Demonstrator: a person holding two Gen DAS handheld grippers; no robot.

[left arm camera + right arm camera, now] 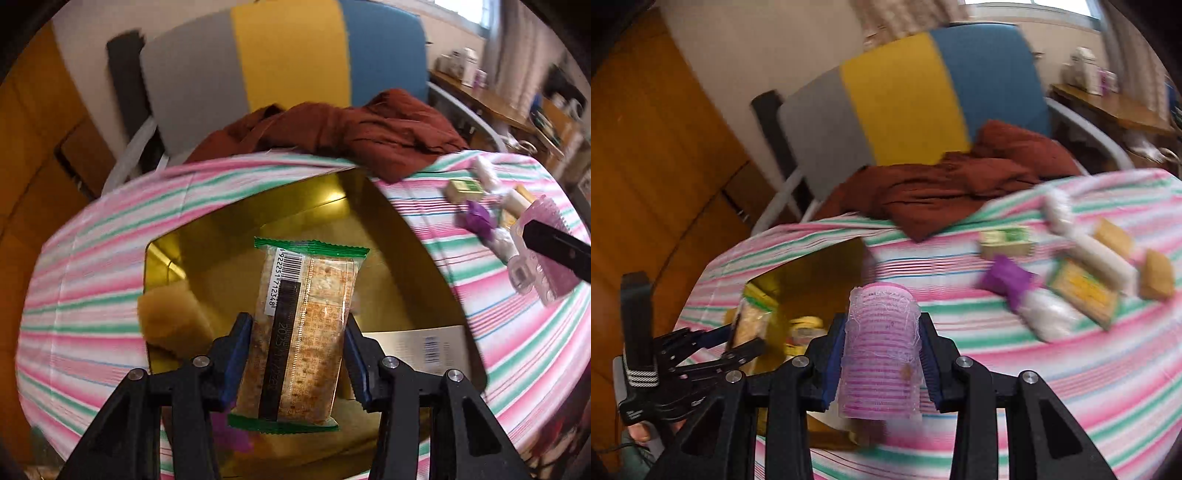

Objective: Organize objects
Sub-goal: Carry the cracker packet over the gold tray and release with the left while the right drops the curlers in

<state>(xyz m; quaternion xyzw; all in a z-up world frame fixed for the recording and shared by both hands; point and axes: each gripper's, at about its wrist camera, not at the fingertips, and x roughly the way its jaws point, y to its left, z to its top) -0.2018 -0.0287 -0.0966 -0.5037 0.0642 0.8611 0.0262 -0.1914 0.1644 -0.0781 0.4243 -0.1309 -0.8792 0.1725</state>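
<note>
**Both grippers loaded over the gold box**

The left gripper [299, 354] is clamped on a cracker packet [306, 328], slick crinkly film that could slide out of the pads. Directly beyond its fingertips lies the shiny gold box [388, 258]. The right gripper [882, 358] pinches a pink hair roller [881, 350], a springy bristled cylinder, held upright between the fingers; it may squash or snag. Remaining items [1067, 266] lie scattered right of those fingers on the striped cloth [1071, 369].
</note>
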